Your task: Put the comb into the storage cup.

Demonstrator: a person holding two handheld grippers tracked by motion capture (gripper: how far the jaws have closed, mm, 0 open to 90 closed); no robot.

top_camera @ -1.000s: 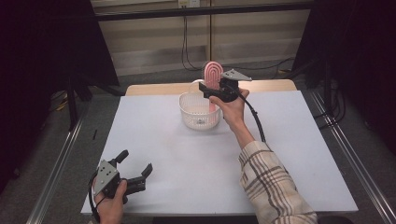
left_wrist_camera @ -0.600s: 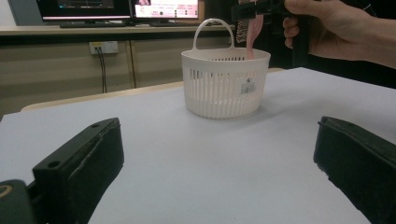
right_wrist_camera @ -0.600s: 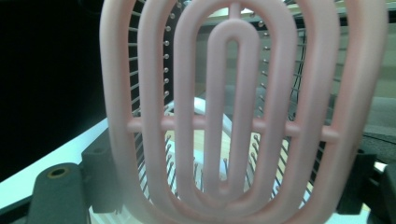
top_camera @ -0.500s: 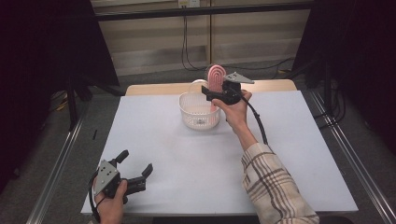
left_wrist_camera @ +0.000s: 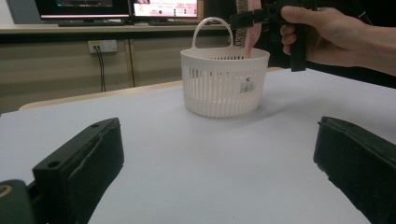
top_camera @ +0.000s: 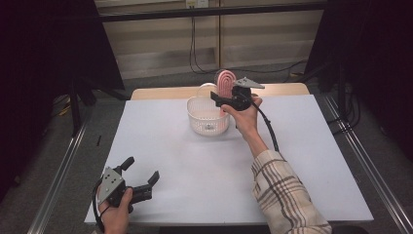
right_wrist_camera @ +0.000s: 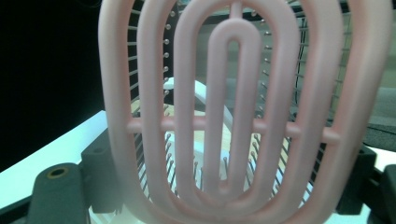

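**Desk:** What is the object at the far end of the white table (top_camera: pixel 292 161)?

**Photographer:** A pale pink plastic hairbrush (top_camera: pixel 225 81) with an oval, vented head made of nested loops joined by a short crossbar. In the right gripper view its open frame (right_wrist_camera: pixel 233 112) stands upright close to the lens, thin metal-tipped bristles pointing away from the camera. It is held in the air over the far rim of the basket, handle end pointing down toward the opening.

**Desk:** And the claw holding it?

**Photographer:** The right gripper (top_camera: pixel 225 97), a black two-jaw tool with a grey three-cornered plate on top, is clenched on the brush at its lower part, jaws standing fairly wide on either side of the frame. The person's right hand (top_camera: pixel 247 114), in a plaid sleeve, carries it just beside the basket. The left gripper view shows the same hand (left_wrist_camera: pixel 327 35) and the brush's lower end (left_wrist_camera: pixel 252 39) dipping behind the basket's rim.

**Desk:** The other claw?

**Photographer:** The left gripper (top_camera: pixel 141 176) rests at the near left corner of the table, well apart from the basket, jaws spread and holding nothing.

**Desk:** The container?

**Photographer:** A round white slotted plastic basket (top_camera: pixel 208 117) with an upright loop handle stands on the table. From the left gripper view its ribbed wall (left_wrist_camera: pixel 219 88) bears a small label. Whether anything lies inside cannot be told.
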